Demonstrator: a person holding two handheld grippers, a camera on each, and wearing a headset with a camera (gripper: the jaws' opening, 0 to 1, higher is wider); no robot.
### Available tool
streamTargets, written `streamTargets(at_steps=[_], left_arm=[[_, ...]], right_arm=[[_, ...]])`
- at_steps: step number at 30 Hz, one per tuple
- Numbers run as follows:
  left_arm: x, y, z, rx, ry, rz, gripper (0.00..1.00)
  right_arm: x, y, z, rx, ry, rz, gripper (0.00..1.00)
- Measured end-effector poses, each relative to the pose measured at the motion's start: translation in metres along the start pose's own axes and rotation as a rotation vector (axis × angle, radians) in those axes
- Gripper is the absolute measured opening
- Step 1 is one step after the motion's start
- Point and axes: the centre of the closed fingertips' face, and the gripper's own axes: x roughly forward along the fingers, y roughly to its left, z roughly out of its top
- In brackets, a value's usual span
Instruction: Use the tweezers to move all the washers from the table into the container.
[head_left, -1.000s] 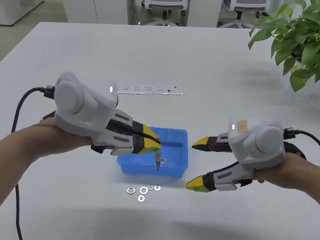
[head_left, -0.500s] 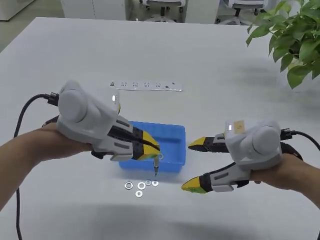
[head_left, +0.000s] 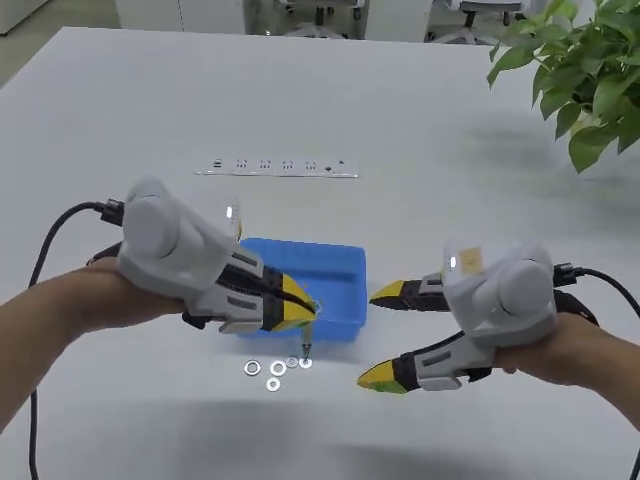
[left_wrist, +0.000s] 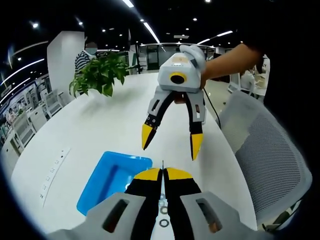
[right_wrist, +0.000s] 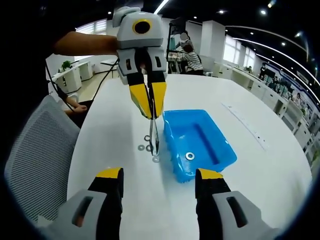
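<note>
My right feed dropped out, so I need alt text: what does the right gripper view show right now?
The left gripper, shut on the tweezers, holds their tips down at loose washers on the white table, beside the blue container with one washer inside. The right gripper shows open fingers at the bottom.

Open-plan office (desks, mesh chairs)

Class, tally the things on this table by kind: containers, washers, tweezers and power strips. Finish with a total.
Blue container: 1
Washers: 6, one of them inside the container
Tweezers: 1
Power strip: 1
Total: 9
</note>
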Motion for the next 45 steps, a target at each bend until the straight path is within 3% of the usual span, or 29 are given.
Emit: streamTargets(at_steps=[17,24,41,45], left_arm=[[0.009,-0.003,-0.012,0.007,0.013,-0.016,0.06],[0.009,-0.002,-0.012,0.006,-0.002,-0.013,0.06],[0.005,-0.003,-0.016,0.029,0.008,-0.035,0.06],[0.003,-0.002,-0.018,0.033,0.016,-0.037,0.06]], right_arm=[[0.002,0.005,-0.008,0.014,0.011,0.015,0.59],[0.004,0.007,-0.009,0.017,0.013,0.021,0.58],[0.011,0.011,-0.005,0.01,0.005,0.036,0.56],[0.016,0.012,0.001,-0.011,-0.009,0.051,0.5]])
